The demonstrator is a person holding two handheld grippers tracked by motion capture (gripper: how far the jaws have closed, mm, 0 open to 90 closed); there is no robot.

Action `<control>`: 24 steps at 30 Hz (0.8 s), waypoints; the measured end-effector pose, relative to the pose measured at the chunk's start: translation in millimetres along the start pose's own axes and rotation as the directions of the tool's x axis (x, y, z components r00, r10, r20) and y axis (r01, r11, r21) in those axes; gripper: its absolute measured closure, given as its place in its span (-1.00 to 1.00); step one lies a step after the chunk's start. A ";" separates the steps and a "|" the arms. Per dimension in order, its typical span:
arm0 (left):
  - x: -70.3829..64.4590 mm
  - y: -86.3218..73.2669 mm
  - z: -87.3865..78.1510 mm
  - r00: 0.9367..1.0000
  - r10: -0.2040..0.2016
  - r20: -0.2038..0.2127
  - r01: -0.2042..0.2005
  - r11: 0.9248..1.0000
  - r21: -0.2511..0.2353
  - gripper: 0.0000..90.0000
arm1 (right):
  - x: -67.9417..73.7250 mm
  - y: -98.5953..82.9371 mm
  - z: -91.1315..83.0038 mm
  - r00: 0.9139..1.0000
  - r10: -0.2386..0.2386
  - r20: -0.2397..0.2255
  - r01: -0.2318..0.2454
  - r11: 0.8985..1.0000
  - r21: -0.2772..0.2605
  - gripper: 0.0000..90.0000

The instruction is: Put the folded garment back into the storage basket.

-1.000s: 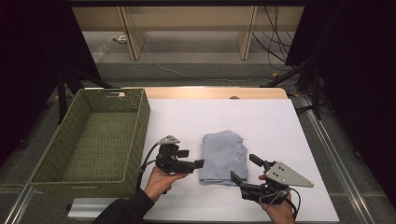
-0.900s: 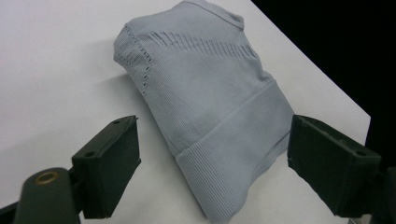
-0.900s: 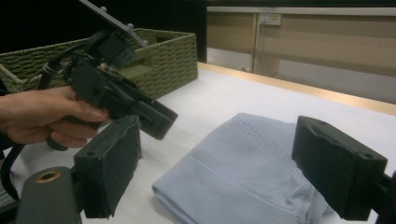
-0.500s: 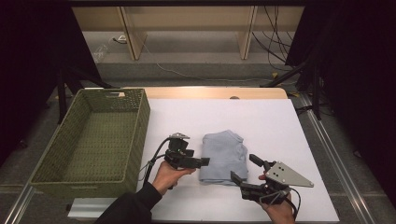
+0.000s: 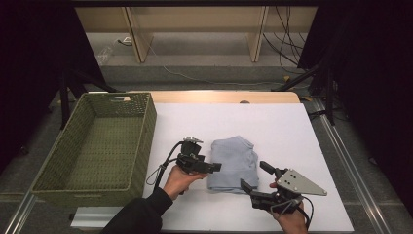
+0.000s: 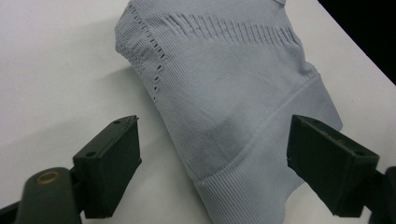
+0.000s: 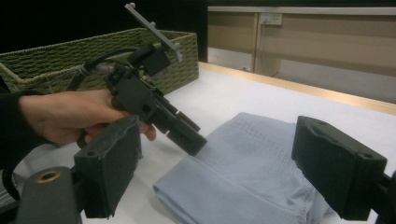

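Both hand-held grippers open, flanking folded grey garment (image 5: 234, 163)

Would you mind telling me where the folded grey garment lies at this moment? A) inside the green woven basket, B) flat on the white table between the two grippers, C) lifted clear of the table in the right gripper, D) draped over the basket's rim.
B: the folded grey garment lies flat on the white table, right of the green woven basket, with the left gripper at its left edge and the right gripper at its near right corner, both open.

Dark room w/ wood shelving (image 5: 195, 19), grey floor (image 5: 204, 56)
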State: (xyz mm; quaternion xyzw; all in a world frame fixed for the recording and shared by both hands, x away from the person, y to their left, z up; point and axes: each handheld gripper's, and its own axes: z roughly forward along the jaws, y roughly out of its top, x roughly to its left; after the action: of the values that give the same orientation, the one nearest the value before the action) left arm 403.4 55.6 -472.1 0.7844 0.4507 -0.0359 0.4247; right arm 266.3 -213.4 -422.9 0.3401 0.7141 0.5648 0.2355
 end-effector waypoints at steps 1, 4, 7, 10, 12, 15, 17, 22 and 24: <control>0.0 0.0 0.0 1.000 0.000 0.000 0.000 1.000 0.000 -0.62 | 0.0 0.0 0.0 1.000 0.000 0.000 0.000 1.000 0.000 -0.63; -0.9 1.8 4.8 1.000 -0.002 0.001 0.002 1.000 0.012 -0.62 | -0.1 -0.1 0.2 1.000 0.000 -0.001 0.000 1.000 0.000 -0.63; -1.7 2.5 7.9 1.000 -0.003 0.003 0.002 1.000 0.015 -0.63 | -0.1 0.0 -0.1 1.000 0.000 -0.001 0.000 1.000 -0.001 -0.63; -3.4 2.8 13.7 1.000 0.007 0.004 -0.007 1.000 0.027 -0.62 | 0.0 -0.1 0.0 1.000 -0.001 -0.001 0.001 1.000 0.000 -0.62; -3.6 2.5 15.4 1.000 0.014 0.004 -0.014 0.999 0.036 -0.62 | 0.0 -0.1 0.1 1.000 -0.001 -0.002 0.001 1.000 0.000 -0.62; -3.7 2.3 18.2 1.000 0.015 0.002 -0.015 0.999 0.040 -0.62 | 0.1 0.0 0.0 1.000 -0.002 -0.002 0.002 1.000 0.000 -0.62; -4.2 2.2 20.0 1.000 0.015 0.001 -0.015 0.999 0.036 -0.62 | 0.3 0.0 -0.1 1.000 -0.003 -0.003 0.003 1.000 0.000 -0.62; -4.7 1.8 25.5 1.000 0.025 -0.007 -0.025 0.998 0.049 -0.61 | 0.6 0.0 0.1 1.000 -0.002 -0.005 0.002 1.000 0.000 -0.62; -4.8 1.3 27.5 1.000 0.028 -0.011 -0.027 0.998 0.055 -0.61 | 0.5 0.0 0.0 1.000 -0.002 -0.006 0.002 1.000 0.000 -0.62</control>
State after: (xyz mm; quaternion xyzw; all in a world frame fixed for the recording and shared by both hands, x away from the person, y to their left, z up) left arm 410.5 32.8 -486.7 0.8019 0.4412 -0.0379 0.4010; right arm 266.0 -213.1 -422.8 0.3376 0.7151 0.5655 0.2342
